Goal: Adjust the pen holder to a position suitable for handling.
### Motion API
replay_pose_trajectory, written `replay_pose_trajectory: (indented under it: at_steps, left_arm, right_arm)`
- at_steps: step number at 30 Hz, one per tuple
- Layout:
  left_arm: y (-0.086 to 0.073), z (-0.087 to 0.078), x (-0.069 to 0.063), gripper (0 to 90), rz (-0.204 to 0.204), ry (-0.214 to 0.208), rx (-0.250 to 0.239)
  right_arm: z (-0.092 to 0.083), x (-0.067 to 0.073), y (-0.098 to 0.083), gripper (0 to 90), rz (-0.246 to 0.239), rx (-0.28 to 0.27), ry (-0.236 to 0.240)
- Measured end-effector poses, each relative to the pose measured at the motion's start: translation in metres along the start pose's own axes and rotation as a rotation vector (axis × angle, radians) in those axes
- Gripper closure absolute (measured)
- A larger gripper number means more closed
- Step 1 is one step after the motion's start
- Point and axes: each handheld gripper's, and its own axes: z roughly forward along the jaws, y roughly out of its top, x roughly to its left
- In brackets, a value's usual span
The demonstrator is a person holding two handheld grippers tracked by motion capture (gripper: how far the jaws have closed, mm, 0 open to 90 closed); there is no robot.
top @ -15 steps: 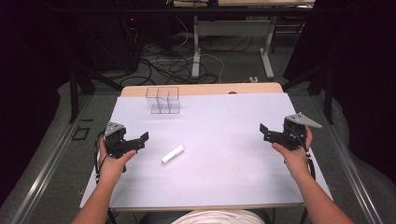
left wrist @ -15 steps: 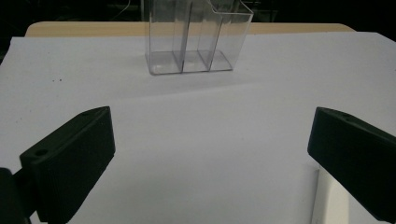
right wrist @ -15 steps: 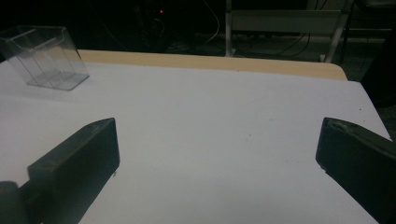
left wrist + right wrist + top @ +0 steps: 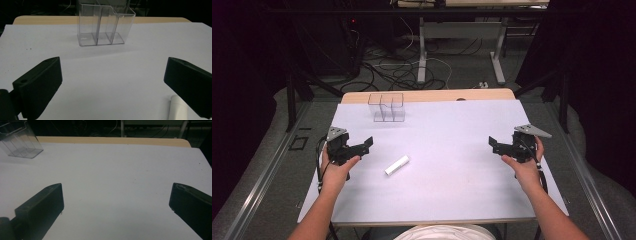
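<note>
At the left of the tabletop [image 4: 452,195], the left gripper [image 4: 362,145] is held just above the white surface, its jaws spread wide with nothing between them. In the left gripper view, the two black jaws are seen far apart at the bottom corners, and bare white surface lies between them. Just to the right of that gripper, nearer the middle, a white cylinder [image 4: 397,165] lies flat on the tabletop, apart from the jaws; from above its whole length is seen, angled from near-left to far-right. In the left gripper view only one end of the cylinder [image 4: 178,110] is caught, partly hidden behind the right-hand jaw. Toward the far edge, left of centre, a clear plastic organizer [image 4: 386,107] stands upright. Its three compartments and stepped rim are made out plainly in the left gripper view [image 4: 103,23], while in the right gripper view only a corner of it [image 4: 20,141] is caught at the upper left. At the far right, the right gripper [image 4: 501,146] is held with jaws wide and nothing between them, well apart from the cylinder.
</note>
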Motion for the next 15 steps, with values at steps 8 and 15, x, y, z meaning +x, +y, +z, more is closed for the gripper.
replay_pose_trajectory:
  at_steps: [8, 15]
  left_arm:
    - [0.028, 0.003, -0.005, 8.4, -0.012, 0.016, -0.028]
    - [0.069, 0.009, -0.01, 16.1, -0.027, 0.052, -0.068]
  right_arm:
    - [0.003, 0.003, 0.001, 0.0, 0.033, -0.004, 0.011]
    - [0.003, 0.005, 0.0, 0.0, -0.003, -0.003, 0.011]
